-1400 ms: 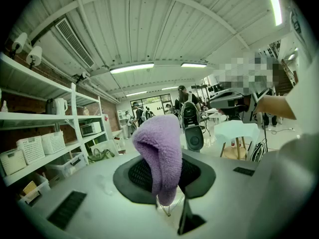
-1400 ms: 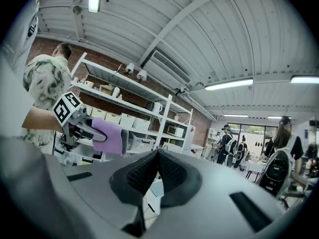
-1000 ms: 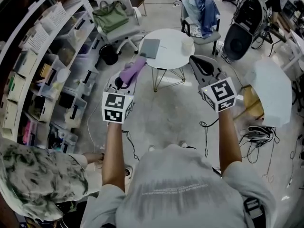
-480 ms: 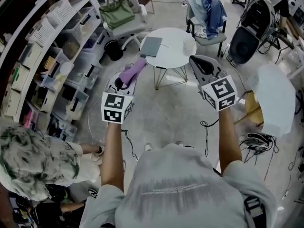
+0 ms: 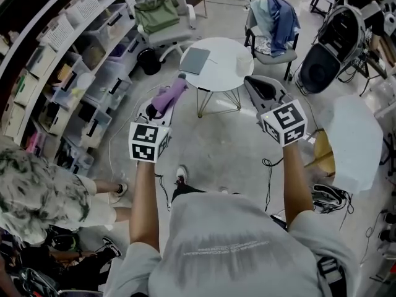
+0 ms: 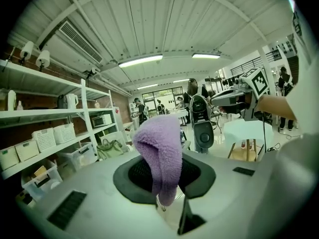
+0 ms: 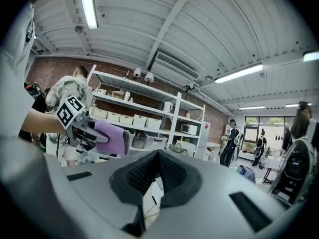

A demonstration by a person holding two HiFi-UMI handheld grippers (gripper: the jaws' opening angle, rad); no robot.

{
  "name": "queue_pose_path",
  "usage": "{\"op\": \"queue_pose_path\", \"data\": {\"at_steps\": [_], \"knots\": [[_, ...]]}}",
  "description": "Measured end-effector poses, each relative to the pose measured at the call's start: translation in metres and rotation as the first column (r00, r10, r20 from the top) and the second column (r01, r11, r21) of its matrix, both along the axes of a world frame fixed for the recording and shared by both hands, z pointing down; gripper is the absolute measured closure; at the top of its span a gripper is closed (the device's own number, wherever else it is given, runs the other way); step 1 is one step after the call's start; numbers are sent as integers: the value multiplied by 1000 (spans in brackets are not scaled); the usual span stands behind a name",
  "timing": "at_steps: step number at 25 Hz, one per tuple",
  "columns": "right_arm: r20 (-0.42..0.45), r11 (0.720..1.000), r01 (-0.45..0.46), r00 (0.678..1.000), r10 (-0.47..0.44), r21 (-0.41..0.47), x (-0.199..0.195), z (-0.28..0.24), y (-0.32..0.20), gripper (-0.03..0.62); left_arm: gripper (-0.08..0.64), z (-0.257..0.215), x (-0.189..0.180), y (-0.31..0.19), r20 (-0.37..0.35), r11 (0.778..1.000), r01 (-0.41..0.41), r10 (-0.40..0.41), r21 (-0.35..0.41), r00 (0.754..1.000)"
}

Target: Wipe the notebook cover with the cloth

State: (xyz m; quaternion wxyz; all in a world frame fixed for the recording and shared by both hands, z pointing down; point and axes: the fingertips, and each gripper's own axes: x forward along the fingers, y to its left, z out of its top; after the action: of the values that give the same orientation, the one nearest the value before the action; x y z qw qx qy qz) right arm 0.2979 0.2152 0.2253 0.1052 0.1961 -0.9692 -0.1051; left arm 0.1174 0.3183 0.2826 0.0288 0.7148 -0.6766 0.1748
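Observation:
In the head view the grey notebook (image 5: 195, 60) lies on a round white table (image 5: 216, 73), ahead of both grippers and well out of reach. My left gripper (image 5: 166, 99) is shut on a purple fluffy cloth (image 5: 173, 88), held in the air at the table's near left. In the left gripper view the cloth (image 6: 158, 153) stands up between the black pads and droops over them. My right gripper (image 5: 255, 84) hovers at the table's near right, shut with nothing in it; its pads (image 7: 169, 173) meet at the tips.
A white cup-like object (image 5: 245, 60) stands on the table. Shelves with bins (image 5: 68, 60) line the left side. A chair with a green bag (image 5: 158, 14) and a chair with blue clothes (image 5: 272, 17) stand behind the table. Cables (image 5: 328, 197) lie right; a person (image 5: 37, 197) stands lower left.
The view has crept forward toward the table and a foot now shows below the grippers. Both grippers keep their pose; the cloth stays held. The person at left has shifted.

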Motion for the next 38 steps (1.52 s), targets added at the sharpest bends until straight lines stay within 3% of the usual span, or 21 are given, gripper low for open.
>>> {"op": "queue_pose_path", "data": {"at_steps": [5, 12, 26, 31, 38], "knots": [[1, 1000, -18, 1000, 18, -1, -11, 3, -16, 591, 485, -1, -16, -19, -1, 1000, 0, 0, 9, 1000], [-37, 997, -75, 996, 75, -2, -51, 19, -52, 591, 485, 14, -71, -69, -23, 999, -32, 32, 22, 999], [-45, 975, -217, 976, 215, -42, -195, 12, -147, 592, 485, 5, -220, -198, -10, 984, -176, 176, 2, 984], [-28, 963, -265, 964, 264, -55, -234, 15, -176, 592, 485, 17, -259, -229, -18, 976, -216, 215, -23, 976], [-80, 944, -321, 945, 316, -69, -273, 41, -200, 592, 485, 44, -300, -266, -48, 965, -256, 254, -54, 966]]}}
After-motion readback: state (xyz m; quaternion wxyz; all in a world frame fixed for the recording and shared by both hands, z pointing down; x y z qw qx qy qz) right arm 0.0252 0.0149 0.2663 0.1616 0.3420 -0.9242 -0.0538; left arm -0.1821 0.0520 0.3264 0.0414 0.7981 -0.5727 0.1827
